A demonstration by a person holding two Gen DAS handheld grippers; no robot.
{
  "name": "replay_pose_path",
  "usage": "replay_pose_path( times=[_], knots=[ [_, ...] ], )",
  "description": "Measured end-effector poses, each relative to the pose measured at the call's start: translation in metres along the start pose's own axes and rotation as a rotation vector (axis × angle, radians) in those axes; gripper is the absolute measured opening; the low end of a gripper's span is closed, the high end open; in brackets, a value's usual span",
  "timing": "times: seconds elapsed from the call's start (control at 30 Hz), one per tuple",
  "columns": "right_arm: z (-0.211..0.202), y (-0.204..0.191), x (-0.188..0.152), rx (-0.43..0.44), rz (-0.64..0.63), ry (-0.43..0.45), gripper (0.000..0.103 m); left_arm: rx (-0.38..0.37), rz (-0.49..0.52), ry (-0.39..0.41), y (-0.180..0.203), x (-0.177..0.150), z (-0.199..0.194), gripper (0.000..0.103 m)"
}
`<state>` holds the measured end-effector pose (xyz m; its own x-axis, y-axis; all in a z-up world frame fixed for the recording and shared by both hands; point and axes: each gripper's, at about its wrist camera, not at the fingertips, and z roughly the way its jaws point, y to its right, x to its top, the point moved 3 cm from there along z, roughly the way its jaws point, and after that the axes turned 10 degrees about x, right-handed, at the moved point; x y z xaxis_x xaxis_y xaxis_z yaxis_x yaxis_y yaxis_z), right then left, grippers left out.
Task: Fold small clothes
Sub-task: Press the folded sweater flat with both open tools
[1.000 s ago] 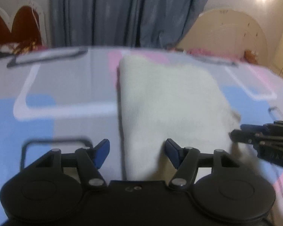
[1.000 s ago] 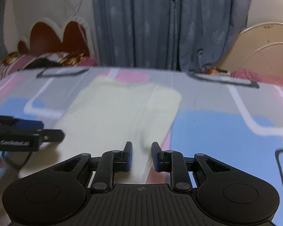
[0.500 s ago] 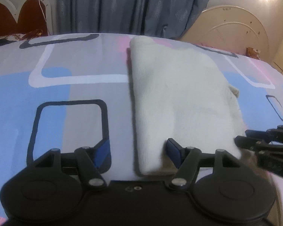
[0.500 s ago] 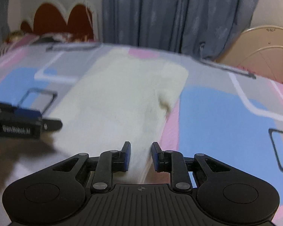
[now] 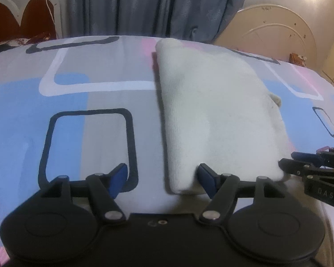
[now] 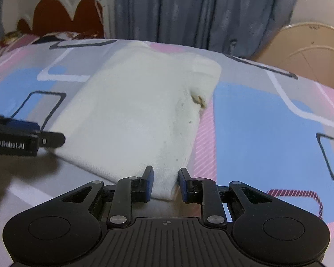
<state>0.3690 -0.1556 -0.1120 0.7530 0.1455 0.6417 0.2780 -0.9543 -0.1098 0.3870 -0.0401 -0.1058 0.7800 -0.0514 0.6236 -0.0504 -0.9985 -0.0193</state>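
Both wrist cams close, angled down, sharing white cloth (image 5: 213, 115) on bed.

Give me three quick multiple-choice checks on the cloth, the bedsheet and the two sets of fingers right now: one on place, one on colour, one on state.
1. Where do the left gripper fingers stand?
A. Astride the near left corner of the white folded cloth
B. At its far edge
C. Off the bed

2. What colour are the pads on the right gripper fingers?
A. Red
B. Blue
C. Yellow

3. How does the cloth lie on the patterned bedsheet?
A. Crumpled in a ball
B. Hanging from the fingers
C. Flat, folded into a long rectangle

Answers: 1 A, since one finger is on the sheet and the other over the cloth; its jaws have just been opening. 2 B, blue pads flank the cloth's near right corner. 3 C, it lies flat with straight edges.
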Motion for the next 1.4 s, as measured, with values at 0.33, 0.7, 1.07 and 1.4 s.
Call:
replay_pose_path(
  times=[0.33, 0.7, 1.07, 1.4],
  knots=[
    [0.000, -0.002, -0.003, -0.027, 0.003, 0.000, 0.023, 0.005, 0.011, 0.002, 0.001, -0.002, -0.003, 0.070],
    [0.001, -0.004, -0.005, -0.044, 0.000, 0.003, 0.023, 0.023, 0.026, 0.007, 0.005, -0.003, -0.003, 0.071],
    [0.001, -0.001, -0.003, -0.048, 0.031, 0.005, 0.023, 0.074, 0.040, 0.006, 0.001, -0.005, -0.001, 0.094],
    [-0.001, 0.000, -0.007, -0.060, 0.072, 0.025, 0.032, 0.096, 0.089, -0.026, 0.000, -0.016, -0.001, 0.103]
  ],
)
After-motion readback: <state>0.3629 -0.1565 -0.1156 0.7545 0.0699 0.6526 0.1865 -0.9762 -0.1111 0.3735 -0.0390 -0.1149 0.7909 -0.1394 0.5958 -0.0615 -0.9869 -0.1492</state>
